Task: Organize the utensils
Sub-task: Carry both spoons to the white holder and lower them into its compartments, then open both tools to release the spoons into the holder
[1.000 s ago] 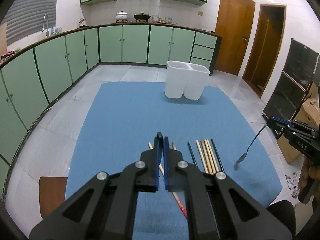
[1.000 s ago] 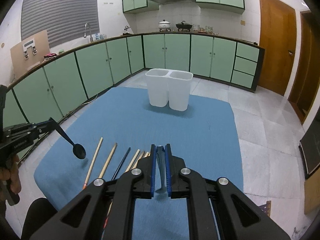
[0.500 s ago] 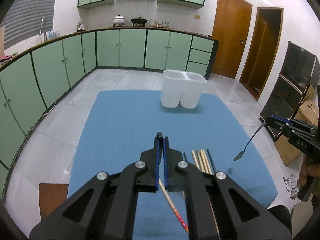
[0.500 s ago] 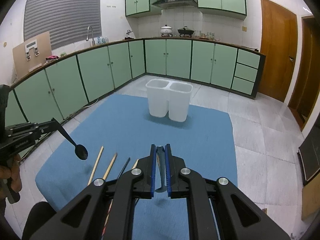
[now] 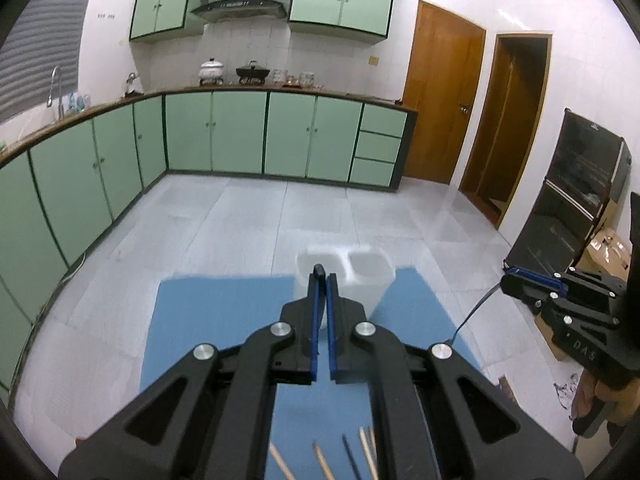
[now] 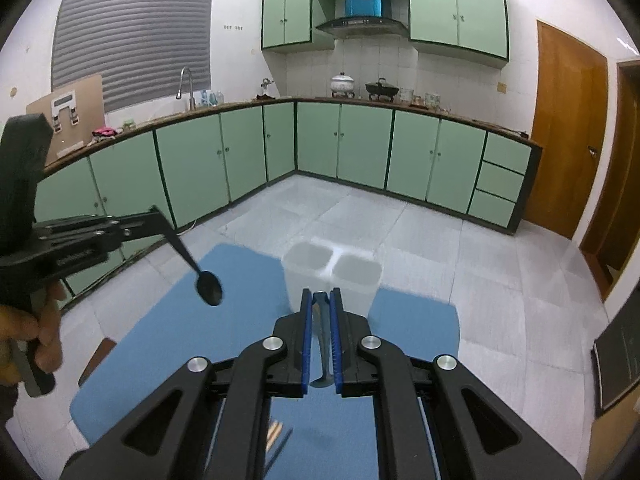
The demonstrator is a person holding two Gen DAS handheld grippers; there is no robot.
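Two kitchen views, each looking forward along a black hand-held gripper with blue-lined fingers, above a blue mat point(image 5: 224, 320) spread on a grey tiled floor point(image 5: 240, 220).

Nearest, at the bottom of the left wrist view, several chopsticks point(image 5: 320, 460) lie on the mat below and behind the left hand-held gripper point(image 5: 322, 280) — light wooden ones and a dark one, partly hidden by the gripper's frame. The left hand-held gripper is clamped on a black spoon point(image 6: 208, 286); in the right wrist view the handle runs from the gripper's tip down to the bowl, which hangs in the air over the near-left part of the mat. A person's hand point(image 6: 36, 324) holds that gripper's grip at the left edge.

The right hand-held gripper point(image 6: 321, 296) is closed on a second, thin dark utensil point(image 6: 322, 336) that lies lengthwise between its fingers; in the left wrist view its thin handle point(image 5: 476, 308) slants down from the gripper at the right.

Just beyond both grippers' tips stands a white two-compartment holder point(image 6: 332, 276) at the far end of the mat — upright, both compartments open at the top. The hanging spoon bowl is to the left of the holder, apart from it.

Farther back, green cabinets point(image 6: 360, 148) line the walls, and brown wooden doors point(image 5: 440, 100) stand at the right.
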